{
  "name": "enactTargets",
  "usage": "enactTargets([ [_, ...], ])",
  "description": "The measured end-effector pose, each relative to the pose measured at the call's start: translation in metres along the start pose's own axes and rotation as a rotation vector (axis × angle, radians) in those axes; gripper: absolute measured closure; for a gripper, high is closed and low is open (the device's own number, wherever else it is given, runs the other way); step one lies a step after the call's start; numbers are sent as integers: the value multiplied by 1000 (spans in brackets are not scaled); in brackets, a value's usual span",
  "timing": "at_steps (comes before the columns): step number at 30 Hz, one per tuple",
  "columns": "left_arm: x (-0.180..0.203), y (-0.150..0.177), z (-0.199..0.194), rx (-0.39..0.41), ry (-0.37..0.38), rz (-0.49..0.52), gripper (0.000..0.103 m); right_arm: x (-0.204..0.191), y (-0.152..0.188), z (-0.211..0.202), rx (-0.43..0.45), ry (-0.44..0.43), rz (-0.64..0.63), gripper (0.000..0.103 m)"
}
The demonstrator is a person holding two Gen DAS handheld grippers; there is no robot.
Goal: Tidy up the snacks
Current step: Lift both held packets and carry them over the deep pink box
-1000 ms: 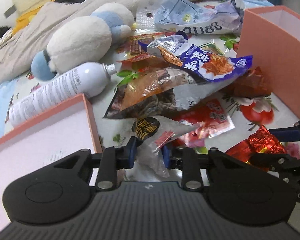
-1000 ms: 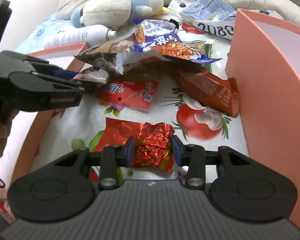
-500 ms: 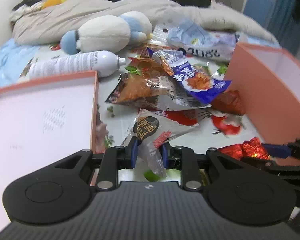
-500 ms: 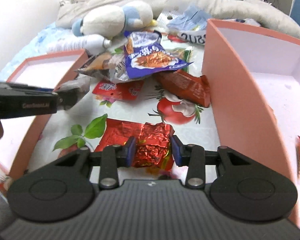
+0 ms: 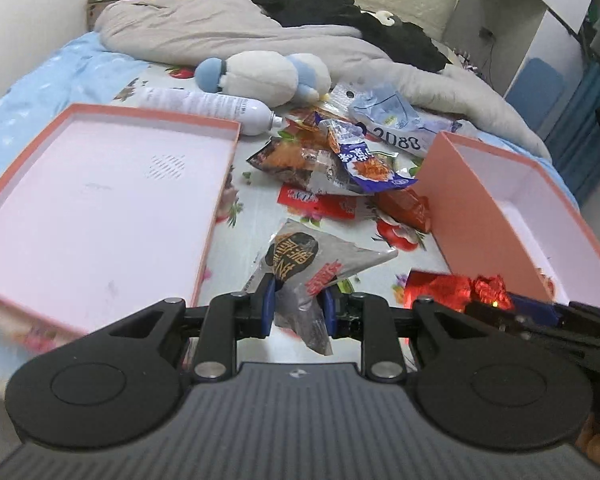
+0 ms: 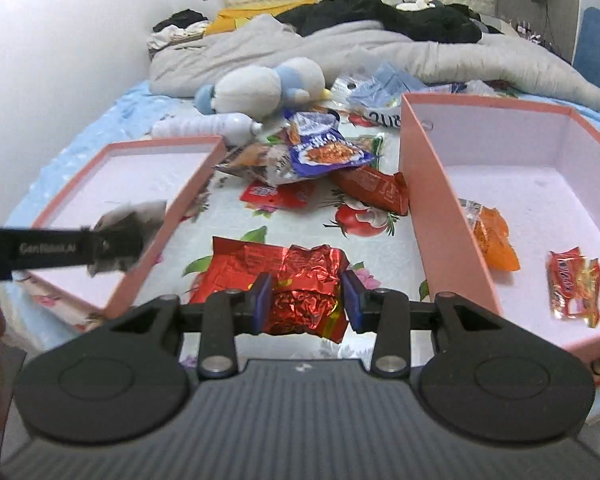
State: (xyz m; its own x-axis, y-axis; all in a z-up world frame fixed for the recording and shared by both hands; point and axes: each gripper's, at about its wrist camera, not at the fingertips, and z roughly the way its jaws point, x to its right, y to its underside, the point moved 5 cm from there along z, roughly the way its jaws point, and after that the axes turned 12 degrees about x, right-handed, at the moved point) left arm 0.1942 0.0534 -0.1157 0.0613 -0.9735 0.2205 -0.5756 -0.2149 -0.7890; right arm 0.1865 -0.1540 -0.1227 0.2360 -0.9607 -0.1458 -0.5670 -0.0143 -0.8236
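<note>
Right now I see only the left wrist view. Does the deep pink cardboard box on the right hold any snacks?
Observer: Yes. An orange plastic snack packet lies inside the deep pink cardboard box, against its left wall.
Operator: Only that one?
Observer: No. A small red and yellow wrapped snack lies apart from it on the box floor.
Operator: Does the right gripper grip well?
Observer: Seen from its own camera, the right gripper has both jaws pressed on the crumpled red foil packet.
</note>
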Motion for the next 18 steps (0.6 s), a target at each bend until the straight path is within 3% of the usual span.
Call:
enactTargets([
  [9,23,-6,-81,67,34,-34,75,-4,-24,-71,99,12,22,63],
  [18,66,-12,-106,92,99,-58,75,15,-42,-126,150,65,37,63],
])
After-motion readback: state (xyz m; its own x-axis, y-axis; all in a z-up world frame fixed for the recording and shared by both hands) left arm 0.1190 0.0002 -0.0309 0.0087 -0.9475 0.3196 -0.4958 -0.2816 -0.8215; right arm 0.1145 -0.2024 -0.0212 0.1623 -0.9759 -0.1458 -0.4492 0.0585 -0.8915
